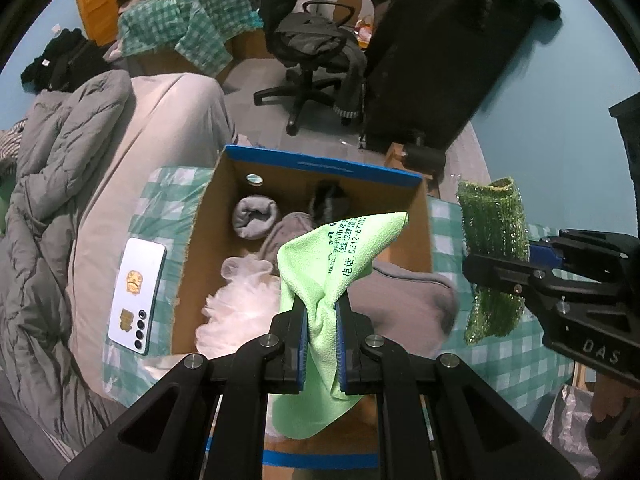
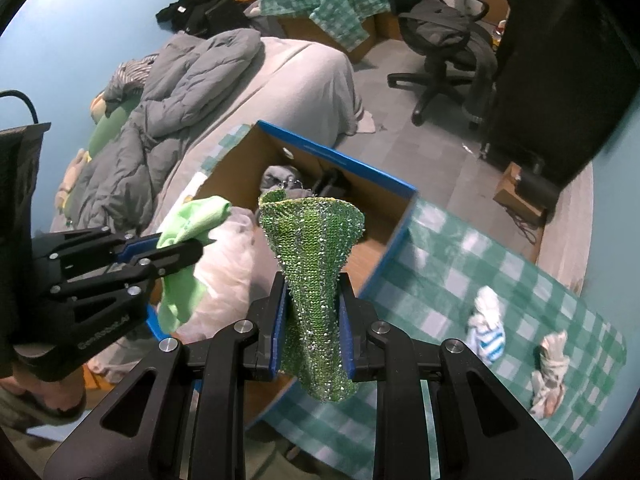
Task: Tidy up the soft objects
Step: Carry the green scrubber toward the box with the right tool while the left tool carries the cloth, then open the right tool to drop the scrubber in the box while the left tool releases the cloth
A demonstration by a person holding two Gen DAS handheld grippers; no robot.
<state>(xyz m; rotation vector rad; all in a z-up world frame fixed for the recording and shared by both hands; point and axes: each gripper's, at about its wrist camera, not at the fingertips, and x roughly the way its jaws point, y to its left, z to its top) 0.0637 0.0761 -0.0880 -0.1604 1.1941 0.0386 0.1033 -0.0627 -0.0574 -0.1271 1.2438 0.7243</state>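
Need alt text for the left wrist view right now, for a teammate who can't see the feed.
The left tongs are shut on a light green cloth above an open cardboard box holding a white mesh pouf and grey rolled socks. At right, the right tongs grip a sparkly green scrubbing cloth; a white phone lies left of the box.

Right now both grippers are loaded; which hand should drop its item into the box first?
Left, probably. The left gripper holds the light green cloth directly above the open cardboard box, while the right gripper holds the glittery green scrubber nearer the box's edge.
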